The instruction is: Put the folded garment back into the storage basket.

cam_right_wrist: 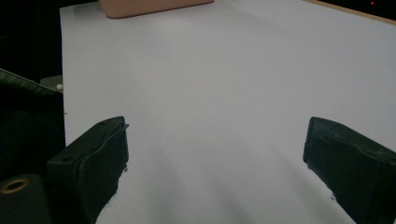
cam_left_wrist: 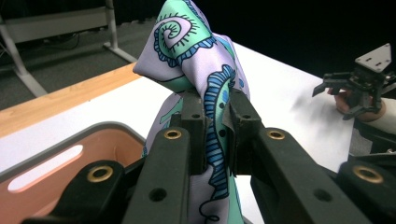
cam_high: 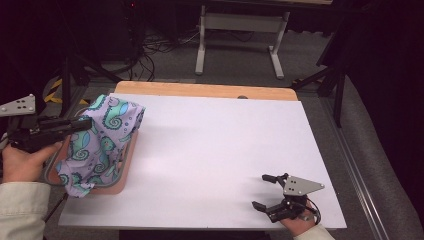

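We see the left gripper (cam_high: 82, 125) at the table's left edge, held level in the person's left hand (cam_high: 22, 162) and pointing toward the table. Its jaws are clamped tight on a fold of the cloth (cam_high: 102, 142), a lilac fabric printed with green and blue swirls. In the left gripper view the cloth (cam_left_wrist: 201, 70) passes between the two pads, which press on it from both sides, and bunches into a knot-like crest beyond them; the rest hangs down below the jaws.

We find the cloth draped over the tray (cam_high: 125, 170), a shallow terracotta-coloured tray with a grey rim that sits at the table's left edge, partly overhanging it. The cloth covers most of the tray, and its lower end reaches past the tray's near edge. The tray's rim (cam_left_wrist: 65, 133) with a slot-shaped handle opening lies just left of the jaws in the left gripper view.

We see the right gripper (cam_high: 270, 192) at the table's near-right corner, well apart from the cloth, resting low over the white table (cam_high: 225, 150). Its jaws stand wide apart with nothing between them; in the right gripper view bare table (cam_right_wrist: 215, 116) lies between the two pads, and a corner of the tray (cam_right_wrist: 149, 7) shows at the far edge.
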